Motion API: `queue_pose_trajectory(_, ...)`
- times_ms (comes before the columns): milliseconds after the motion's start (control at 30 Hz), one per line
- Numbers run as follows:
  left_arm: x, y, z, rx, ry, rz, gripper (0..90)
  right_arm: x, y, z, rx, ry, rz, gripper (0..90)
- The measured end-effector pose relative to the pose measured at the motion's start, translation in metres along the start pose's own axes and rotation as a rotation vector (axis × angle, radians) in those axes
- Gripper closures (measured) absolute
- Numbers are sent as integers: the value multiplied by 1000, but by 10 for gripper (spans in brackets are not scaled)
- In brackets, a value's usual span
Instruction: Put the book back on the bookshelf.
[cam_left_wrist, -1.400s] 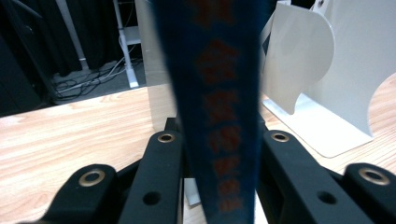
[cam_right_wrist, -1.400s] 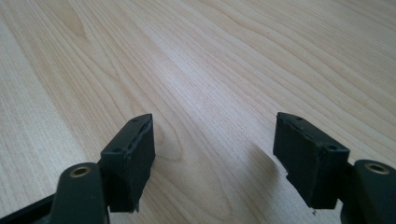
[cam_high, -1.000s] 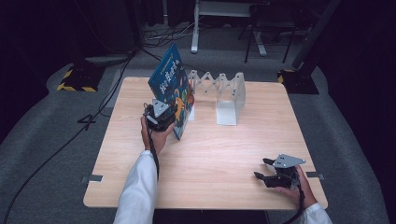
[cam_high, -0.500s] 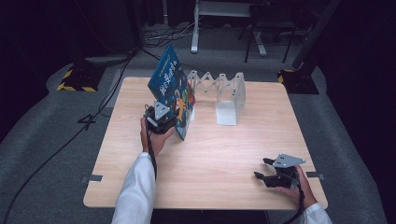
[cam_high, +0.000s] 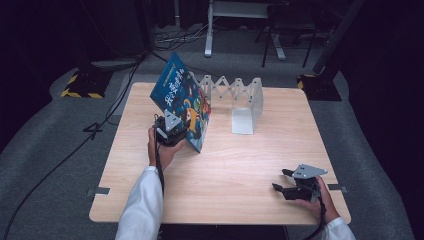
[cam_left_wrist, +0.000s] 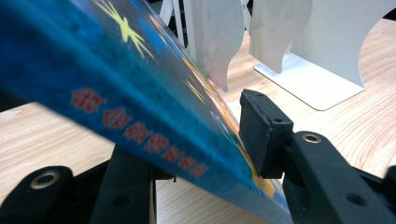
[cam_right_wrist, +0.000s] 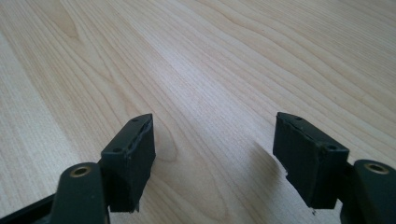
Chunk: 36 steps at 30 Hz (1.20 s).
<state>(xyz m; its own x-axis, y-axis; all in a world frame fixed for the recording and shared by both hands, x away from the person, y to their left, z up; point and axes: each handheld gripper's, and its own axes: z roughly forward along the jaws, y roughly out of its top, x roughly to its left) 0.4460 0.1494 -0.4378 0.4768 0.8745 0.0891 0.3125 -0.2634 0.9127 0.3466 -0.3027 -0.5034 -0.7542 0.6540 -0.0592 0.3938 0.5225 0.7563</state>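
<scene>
At the table's far-left, the blue book (cam_high: 182, 100) stands tilted beside the white rack (cam_high: 245, 102), left gripper (cam_high: 172, 131) jaws just opening around its lower edge, so it may topple; right gripper (cam_high: 292, 187) rests spread and empty near the front edge.

I'm seeing the book (cam_high: 183, 100) standing tilted on the table (cam_high: 220, 165), leaning just left of the bookend rack (cam_high: 240, 102), with my right gripper (cam_high: 285, 187) sitting near the front-right corner.

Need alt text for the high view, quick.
A tilted blue picture book stands between the left gripper's jaws, beside a white expandable book rack on a wooden table. Right gripper rests open.
</scene>
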Motion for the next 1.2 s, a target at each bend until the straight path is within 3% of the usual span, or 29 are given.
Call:
queue_pose_trajectory(333,1,4,-5,22,6,30,588,-1,1,0,2,-1,7,305)
queue_pose_trajectory(700,3,6,-10,57,-27,79,564,-4,1,-1,1,-2,36,287)
queue_pose_trajectory(933,2,8,-17,69,-65,84,448,-7,2,-4,-8,-5,69,259)
queue_pose_trajectory(1200,1,8,-23,97,-107,66,373,-5,5,-10,3,-37,52,267)
